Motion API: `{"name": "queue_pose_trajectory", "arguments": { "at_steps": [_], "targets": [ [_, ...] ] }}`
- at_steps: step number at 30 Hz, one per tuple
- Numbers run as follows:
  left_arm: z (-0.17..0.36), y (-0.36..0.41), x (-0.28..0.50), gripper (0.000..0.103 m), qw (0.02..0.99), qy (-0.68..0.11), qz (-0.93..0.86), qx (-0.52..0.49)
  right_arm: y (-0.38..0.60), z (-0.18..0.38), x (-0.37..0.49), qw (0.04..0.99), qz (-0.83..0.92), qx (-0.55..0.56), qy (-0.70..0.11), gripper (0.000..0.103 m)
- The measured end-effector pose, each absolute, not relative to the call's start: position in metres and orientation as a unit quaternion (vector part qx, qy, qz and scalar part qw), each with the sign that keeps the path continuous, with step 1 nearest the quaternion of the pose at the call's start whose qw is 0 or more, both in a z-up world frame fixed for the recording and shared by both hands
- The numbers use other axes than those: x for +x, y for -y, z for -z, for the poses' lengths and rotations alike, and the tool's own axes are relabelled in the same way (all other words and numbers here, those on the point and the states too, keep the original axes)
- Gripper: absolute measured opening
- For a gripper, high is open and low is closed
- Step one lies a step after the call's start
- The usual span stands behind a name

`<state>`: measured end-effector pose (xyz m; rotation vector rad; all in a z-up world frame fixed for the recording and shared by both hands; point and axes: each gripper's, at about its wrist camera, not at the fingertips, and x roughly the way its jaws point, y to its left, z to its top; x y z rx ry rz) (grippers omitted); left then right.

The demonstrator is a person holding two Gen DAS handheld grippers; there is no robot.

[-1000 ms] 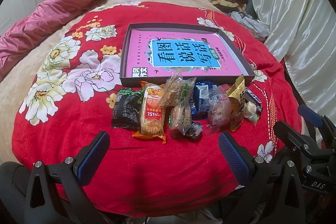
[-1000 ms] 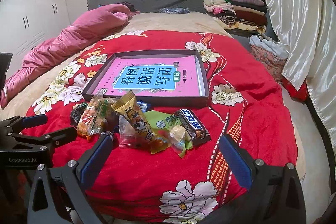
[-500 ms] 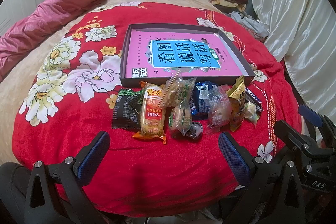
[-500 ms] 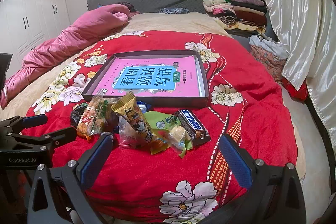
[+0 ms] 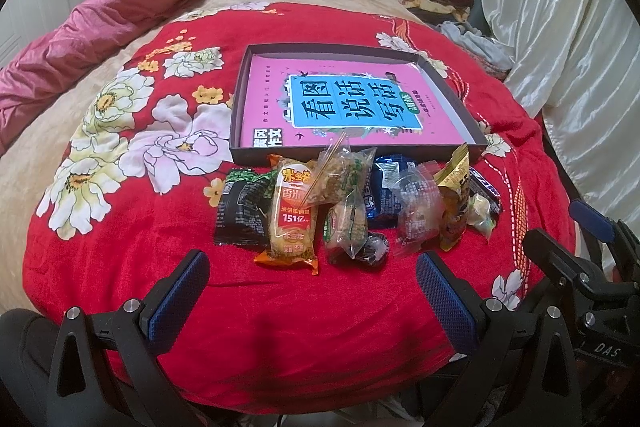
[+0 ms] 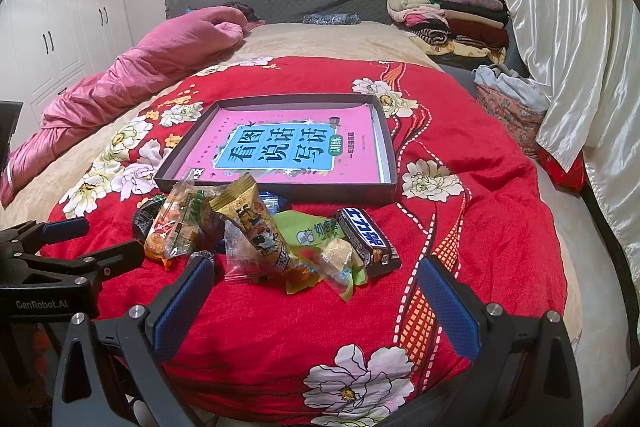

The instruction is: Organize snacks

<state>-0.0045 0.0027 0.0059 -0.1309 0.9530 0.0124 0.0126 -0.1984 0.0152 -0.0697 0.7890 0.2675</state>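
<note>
Lying on: a bed under a red plush blanket with large white flowers (image 5: 132,227), where every item sat.
Far left: a crumpled pink quilt (image 6: 132,75) lay along the bed's left side, well apart from the snacks.
Left gripper: the left gripper (image 5: 312,291) hovered low at the near edge of the blanket, its blue-padded jaws spread wide with nothing between them, short of the snack pile.
Snack pile, left end: a black-and-green foil packet (image 5: 240,211) lay flat, touching an orange-trimmed rice cracker pack (image 5: 291,223) on its right.
Snack pile, middle: two clear crinkled bags of brown pastries (image 5: 340,195) leaned over the cracker pack; a dark blue wrapper (image 5: 384,187) lay behind them, just beside the tray wall.
Snack pile, right end: a yellow-gold upright pouch (image 6: 256,227), a lime-green flat packet (image 6: 312,231) and a dark brown chocolate bar with white lettering (image 6: 368,239) lay close together, the bar outermost.
Tray: a shallow dark grey cardboard tray (image 5: 240,115) sat just behind the pile, holding a pink book with a blue title panel (image 5: 352,103) flat inside; no snack was in it.
Right gripper: the right gripper (image 6: 316,303) hung near the front of the pile, jaws fully apart and gripping nothing.
Far right: a stack of folded clothes (image 6: 444,15) rested at the head of the bed, beside a white satin curtain (image 6: 560,47).
</note>
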Motion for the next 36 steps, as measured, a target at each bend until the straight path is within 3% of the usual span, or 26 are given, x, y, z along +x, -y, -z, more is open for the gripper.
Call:
{"name": "queue_pose_trajectory", "arguments": {
  "at_steps": [18, 32, 36],
  "targets": [
    [0.011, -0.056, 0.019, 0.103, 0.873, -0.477, -0.025, -0.097, 0.227, -0.003, 0.053, 0.903, -0.124, 0.015, -0.411, 0.103],
    [0.038, -0.088, 0.051, 0.102, 0.859, -0.501, -0.031, -0.097, 0.23, 0.02, 0.082, 0.894, -0.125, -0.036, -0.428, 0.101],
    [0.049, -0.091, 0.062, 0.093, 0.851, -0.515, -0.022, -0.102, 0.235, 0.027, 0.091, 0.889, -0.124, -0.031, -0.44, 0.094]
  ]
}}
